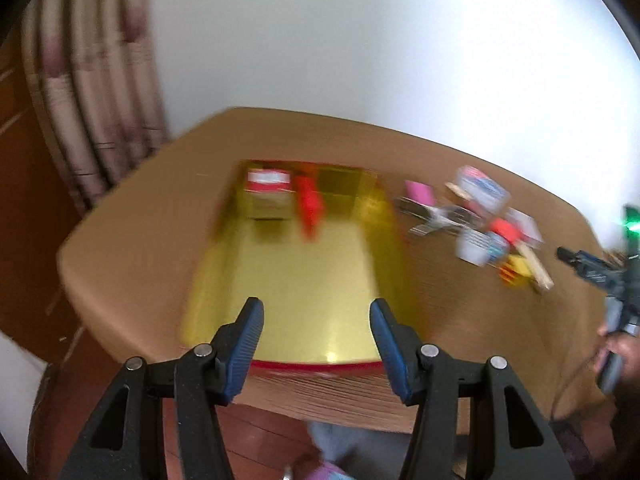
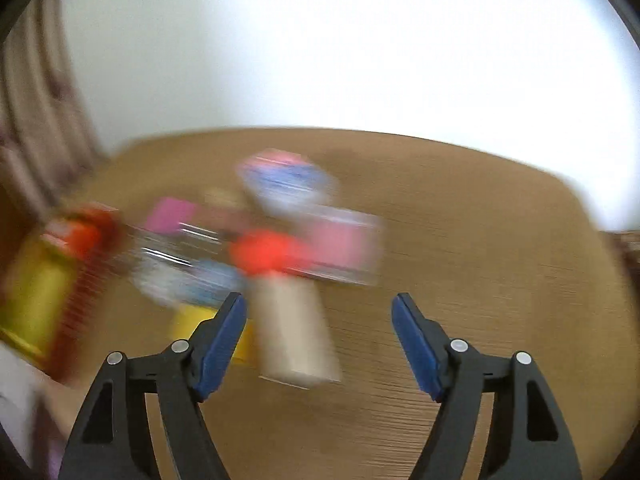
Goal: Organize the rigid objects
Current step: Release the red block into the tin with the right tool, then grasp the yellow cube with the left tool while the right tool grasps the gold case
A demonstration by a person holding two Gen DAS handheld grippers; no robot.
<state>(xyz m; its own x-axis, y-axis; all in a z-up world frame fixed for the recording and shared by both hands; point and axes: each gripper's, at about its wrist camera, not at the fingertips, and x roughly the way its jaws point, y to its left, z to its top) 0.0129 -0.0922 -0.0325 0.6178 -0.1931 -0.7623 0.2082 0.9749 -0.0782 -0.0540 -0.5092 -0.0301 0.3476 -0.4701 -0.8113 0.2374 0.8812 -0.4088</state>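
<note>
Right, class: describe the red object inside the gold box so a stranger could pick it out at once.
Find the brown table and the gold-lined box with the red rim on it. At the box's far end stands a red and white carton; just right of it is the red object. It alone is plain bright red, long and narrow.

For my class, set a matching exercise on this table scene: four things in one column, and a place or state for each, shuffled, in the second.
Things
1. gold box
2. red-and-white carton
3. pink card
4. left gripper

Places or states
A. lies on the table, right of the box, in the loose pile
B. open, holding nothing
C. stands inside the box, at its far end
D. sits open on the table, red rim towards the camera

Pairs: 1-D, 2-C, 3-A, 4-B
</note>
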